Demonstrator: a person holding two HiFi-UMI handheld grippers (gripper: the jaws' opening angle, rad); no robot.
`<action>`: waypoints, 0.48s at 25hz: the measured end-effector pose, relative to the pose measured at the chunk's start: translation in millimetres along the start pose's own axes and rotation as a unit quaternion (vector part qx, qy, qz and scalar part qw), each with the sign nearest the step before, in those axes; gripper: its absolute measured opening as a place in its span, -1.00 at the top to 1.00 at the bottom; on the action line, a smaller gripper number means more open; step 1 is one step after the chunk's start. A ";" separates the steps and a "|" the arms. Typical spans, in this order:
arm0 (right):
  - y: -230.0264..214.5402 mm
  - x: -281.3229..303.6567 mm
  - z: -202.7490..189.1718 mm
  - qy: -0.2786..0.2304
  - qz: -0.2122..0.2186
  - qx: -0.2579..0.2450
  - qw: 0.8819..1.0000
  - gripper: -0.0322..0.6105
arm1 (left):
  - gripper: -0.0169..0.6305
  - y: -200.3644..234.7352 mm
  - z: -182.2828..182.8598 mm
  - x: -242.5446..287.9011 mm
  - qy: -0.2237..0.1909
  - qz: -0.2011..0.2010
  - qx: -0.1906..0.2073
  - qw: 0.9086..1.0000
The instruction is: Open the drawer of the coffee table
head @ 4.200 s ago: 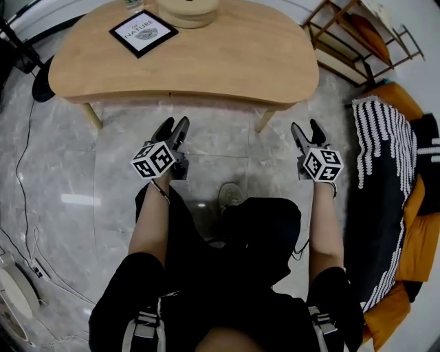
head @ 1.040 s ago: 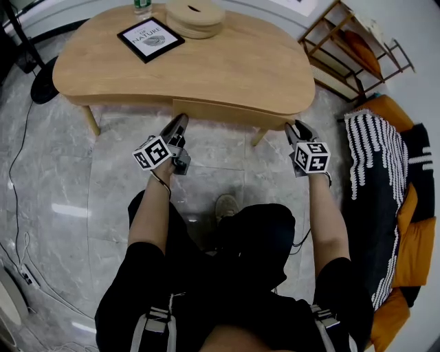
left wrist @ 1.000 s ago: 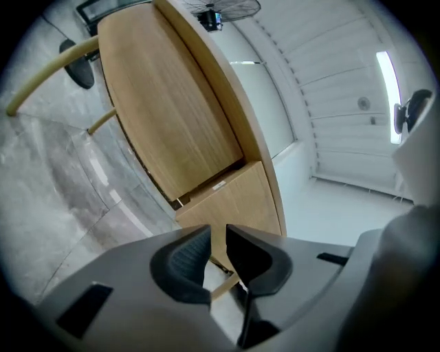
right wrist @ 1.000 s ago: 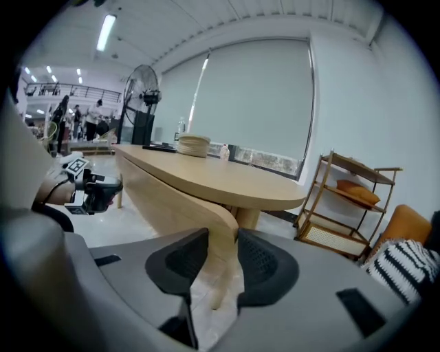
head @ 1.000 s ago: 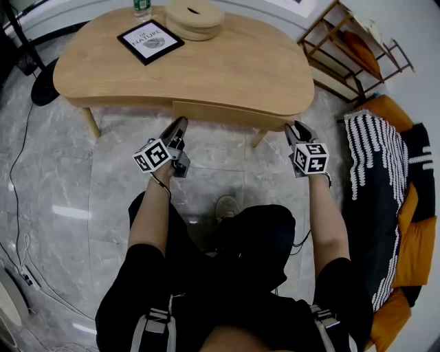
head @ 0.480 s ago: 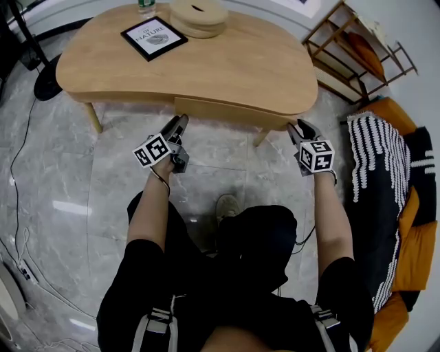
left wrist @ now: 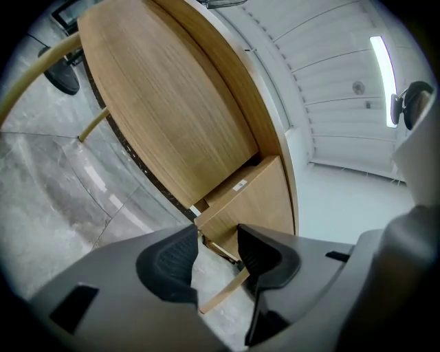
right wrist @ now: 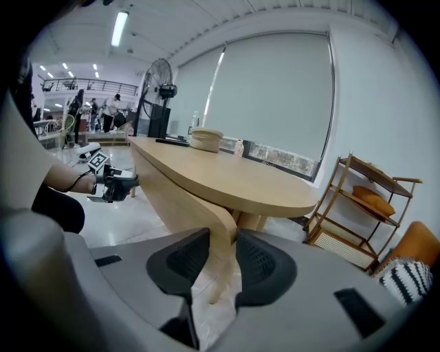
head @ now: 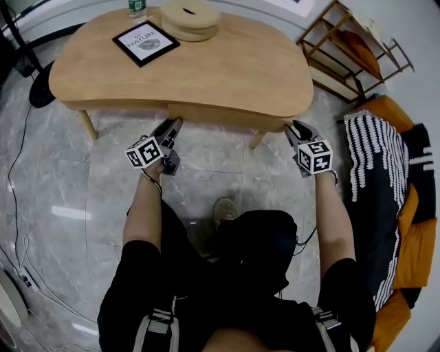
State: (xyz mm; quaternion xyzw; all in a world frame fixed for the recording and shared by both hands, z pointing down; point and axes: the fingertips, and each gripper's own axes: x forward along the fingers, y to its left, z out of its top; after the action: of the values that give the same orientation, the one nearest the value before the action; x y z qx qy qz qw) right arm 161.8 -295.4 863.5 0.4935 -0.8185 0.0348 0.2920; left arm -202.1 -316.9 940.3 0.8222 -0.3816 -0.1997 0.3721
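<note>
The light wooden coffee table [head: 227,62] has its drawer [head: 227,115] standing a little way out of the front edge. My left gripper [head: 173,124] is at the drawer's left corner. In the left gripper view its jaws [left wrist: 214,251] are apart and closing. The drawer box [left wrist: 251,199] hangs under the tabletop just ahead of them, and neither pad touches it. My right gripper [head: 295,127] is at the drawer's right end. In the right gripper view that gripper [right wrist: 221,258] is shut on the curved wooden end of the drawer front [right wrist: 199,206].
On the table's far side lie a framed picture [head: 145,42], a stack of round wooden discs [head: 190,12] and a bottle [head: 137,7]. A wooden rack [head: 357,41] and a striped throw on orange cushions [head: 385,158] stand to the right. A fan base [head: 41,86] is at the left.
Four seconds ago the drawer was flush and both grippers hung short of the table; now both are at the pulled-out drawer. Over the last second the left gripper shifted slightly left.
</note>
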 end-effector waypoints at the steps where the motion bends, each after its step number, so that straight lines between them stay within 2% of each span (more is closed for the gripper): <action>1: 0.3 -1.1 -0.8 0.001 -0.001 0.000 1.000 0.48 | 0.39 -1.0 0.0 -0.5 0.001 0.000 0.001 1.000; 12: 24.1 -33.6 -13.2 0.002 0.007 0.007 1.000 0.51 | 0.40 -14.4 -18.3 -34.8 0.018 -0.008 -0.002 1.000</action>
State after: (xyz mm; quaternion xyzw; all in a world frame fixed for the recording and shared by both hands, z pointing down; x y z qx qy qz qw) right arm 159.2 -252.1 862.8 0.4899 -0.8210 0.0439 0.2899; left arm -205.9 -275.3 942.6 0.8281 -0.3679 -0.1881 0.3788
